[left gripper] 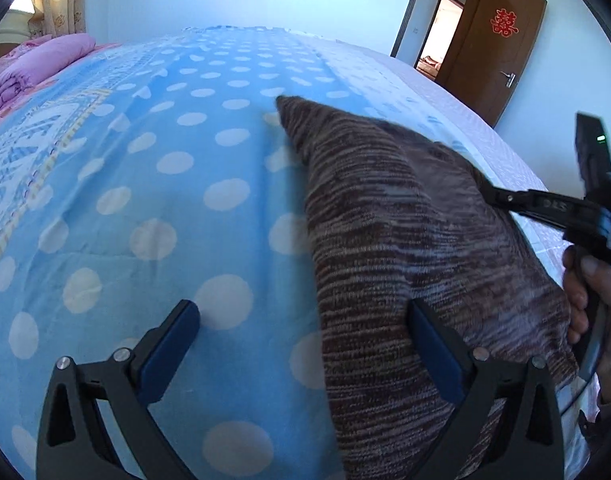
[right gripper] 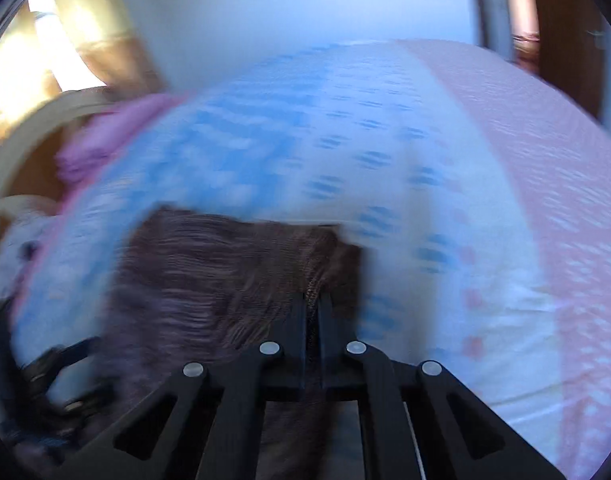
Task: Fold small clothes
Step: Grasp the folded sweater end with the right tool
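Note:
A brown striped knit garment [left gripper: 405, 264] lies on the blue polka-dot bedspread [left gripper: 165, 208], its far corner pointing away. My left gripper [left gripper: 305, 320] is open, its right finger over the garment's left part and its left finger over the bedspread. My right gripper [left gripper: 493, 196] is shut on the garment's right edge and lifts it. In the blurred right wrist view the right gripper [right gripper: 314, 300] pinches the brown garment [right gripper: 209, 280] between its closed fingers.
A folded pink quilt [left gripper: 33, 64] sits at the far left of the bed. An open brown door [left gripper: 493, 56] stands at the back right. The bed's right edge [left gripper: 517, 152] runs beside the garment. A curtained window [left gripper: 61, 0] is at the back left.

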A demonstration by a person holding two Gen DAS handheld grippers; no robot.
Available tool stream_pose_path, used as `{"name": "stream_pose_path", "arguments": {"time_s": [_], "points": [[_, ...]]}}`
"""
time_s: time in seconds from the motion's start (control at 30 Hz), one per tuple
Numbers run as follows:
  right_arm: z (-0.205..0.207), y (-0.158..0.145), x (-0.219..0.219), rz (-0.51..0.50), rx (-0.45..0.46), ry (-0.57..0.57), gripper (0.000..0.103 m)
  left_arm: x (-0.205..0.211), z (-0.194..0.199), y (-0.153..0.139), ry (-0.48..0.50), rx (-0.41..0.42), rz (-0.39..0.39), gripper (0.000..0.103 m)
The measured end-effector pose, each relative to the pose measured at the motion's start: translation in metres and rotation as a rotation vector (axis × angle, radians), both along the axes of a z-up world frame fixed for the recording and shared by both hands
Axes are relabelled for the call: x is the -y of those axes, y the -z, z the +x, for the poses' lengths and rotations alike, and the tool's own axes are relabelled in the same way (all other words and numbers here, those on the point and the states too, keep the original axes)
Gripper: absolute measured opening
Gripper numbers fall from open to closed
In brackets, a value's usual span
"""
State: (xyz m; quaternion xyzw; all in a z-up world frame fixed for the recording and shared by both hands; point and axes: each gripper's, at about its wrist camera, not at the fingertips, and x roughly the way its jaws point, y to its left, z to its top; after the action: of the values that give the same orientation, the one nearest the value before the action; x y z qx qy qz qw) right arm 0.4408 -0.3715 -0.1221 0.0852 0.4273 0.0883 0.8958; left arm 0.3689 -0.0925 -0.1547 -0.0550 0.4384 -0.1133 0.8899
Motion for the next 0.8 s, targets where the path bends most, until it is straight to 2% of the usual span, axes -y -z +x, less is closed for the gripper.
{"name": "stream_pose_path", "arguments": {"time_s": [0.07, 0.2, 0.27, 0.3, 0.33, 0.47, 0.53, 0.63, 0.8], "points": [[0.004, 0.009, 0.015, 0.069, -0.026, 0.027, 0.003, 0.001, -0.002, 0.001, -0.012, 0.002, 0.009, 0.103], [-0.002, 0.005, 0.009, 0.048, -0.012, -0.039, 0.006, -0.001, -0.014, 0.000, -0.008, 0.016, -0.011, 0.103], [-0.005, -0.001, 0.017, 0.094, -0.010, -0.034, 0.034, -0.003, -0.018, 0.001, 0.012, 0.011, -0.039, 0.103], [-0.006, -0.002, 0.021, 0.106, -0.003, -0.022, 0.058, -0.002, -0.019, 0.000, 0.022, 0.012, -0.042, 0.103], [-0.008, -0.004, 0.026, 0.115, 0.010, -0.004, 0.061, 0.000, -0.021, 0.000, 0.035, 0.014, -0.041, 0.103], [-0.007, 0.004, 0.031, 0.139, -0.012, -0.005, 0.061, 0.014, -0.025, -0.001, 0.093, 0.017, -0.005, 0.103], [-0.006, 0.011, 0.026, 0.157, -0.020, -0.031, 0.051, 0.018, -0.025, 0.000, 0.104, 0.013, 0.010, 0.103], [-0.004, 0.015, 0.021, 0.159, -0.015, -0.049, 0.044, 0.017, -0.022, 0.001, 0.105, 0.009, 0.005, 0.103], [0.008, 0.021, 0.021, 0.220, -0.013, -0.046, 0.039, 0.021, -0.022, 0.001, 0.108, 0.008, 0.021, 0.103]]}}
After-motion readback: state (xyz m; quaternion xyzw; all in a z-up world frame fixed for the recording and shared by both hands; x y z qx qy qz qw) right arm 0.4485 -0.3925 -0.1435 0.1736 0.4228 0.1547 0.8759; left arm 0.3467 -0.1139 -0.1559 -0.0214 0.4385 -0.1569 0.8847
